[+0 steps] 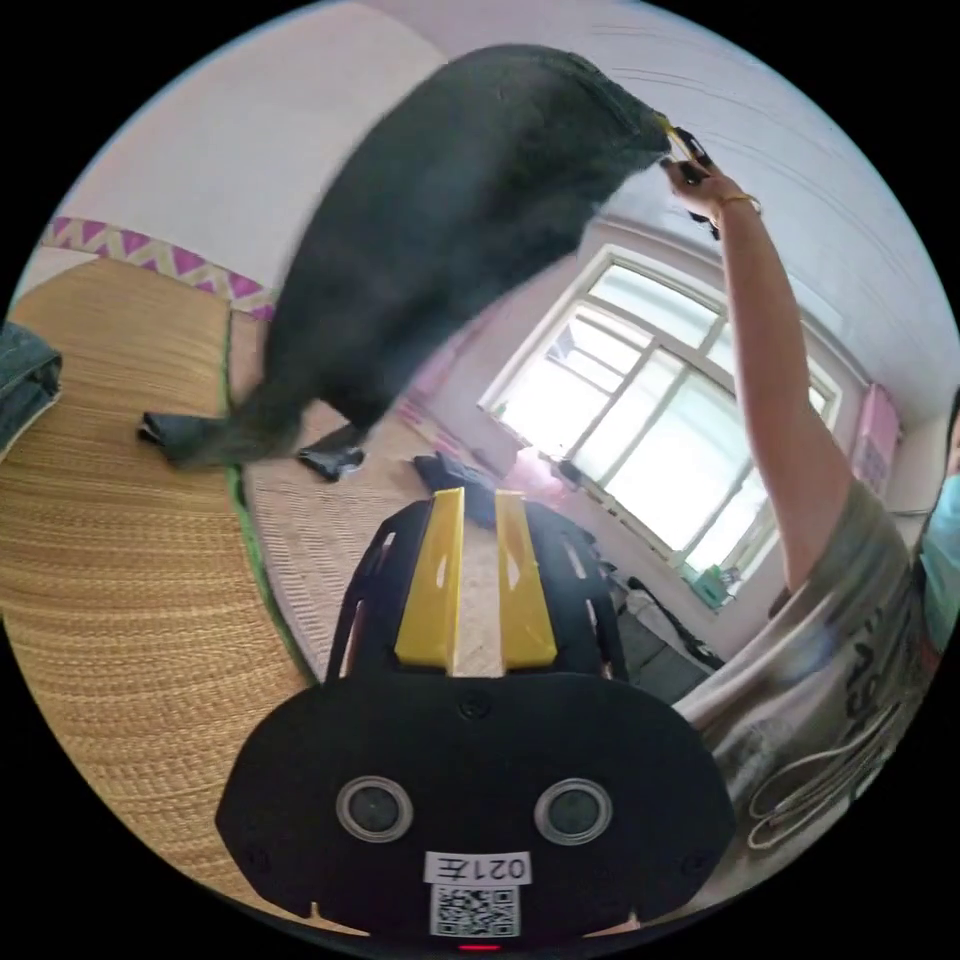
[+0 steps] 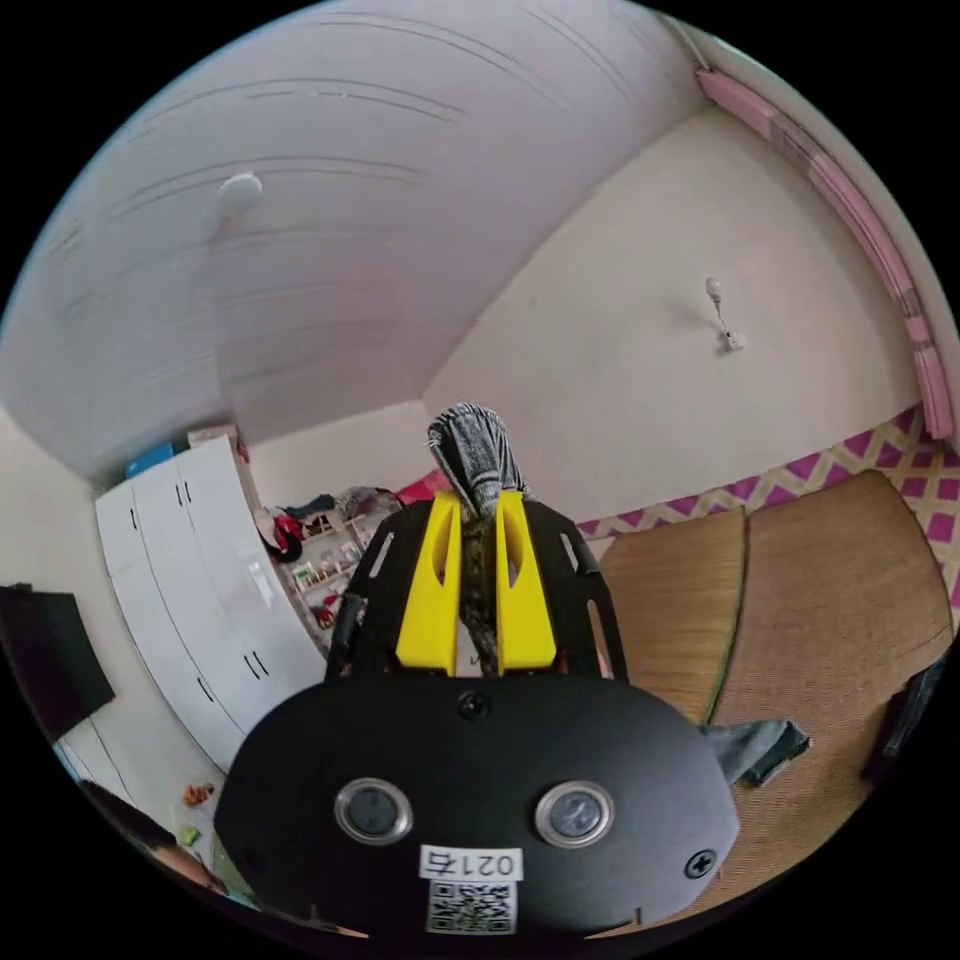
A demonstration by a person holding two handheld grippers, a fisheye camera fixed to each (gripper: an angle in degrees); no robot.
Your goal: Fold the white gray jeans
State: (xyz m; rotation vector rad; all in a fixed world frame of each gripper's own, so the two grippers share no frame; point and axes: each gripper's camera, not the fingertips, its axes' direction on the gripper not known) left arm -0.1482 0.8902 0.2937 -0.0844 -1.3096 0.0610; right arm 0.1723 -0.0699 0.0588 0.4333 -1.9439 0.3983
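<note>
1. The woven mat (image 1: 110,560) covers the bed surface across the left and near part of the left gripper view, and it shows again at the right of the right gripper view. A window (image 1: 660,430) lies far right, and white wardrobes (image 2: 200,590) stand at the left of the right gripper view.
2. The jeans (image 1: 430,250) hang in the air, dark and blurred, stretched from the raised right tongs (image 1: 685,155) at the upper right down to the leg ends, which trail onto the mat at the left. They look darker than the task's words suggest.
3. A person's arm (image 1: 770,370) reaches up high to hold those right tongs.
4. In the right gripper view the right tongs are clamped on a bunched edge of the jeans, with a tuft of gray-white fabric (image 2: 478,455) poking out beyond the yellow jaws.
5. The left tongs (image 1: 478,580) are in the near middle of the left gripper view, jaws a little apart with nothing between them, low and well apart from the cloth.
6. Another folded denim piece (image 1: 25,385) sits at the far left edge, and small dark garments (image 1: 330,460) lie on the mat under the hanging legs.
7. Judged step: lifting and shaking the jeans out before laying them flat. The next move likely calls for the left tongs to catch the other waistband corner or a leg, so the garment can be spread evenly on the mat.
</note>
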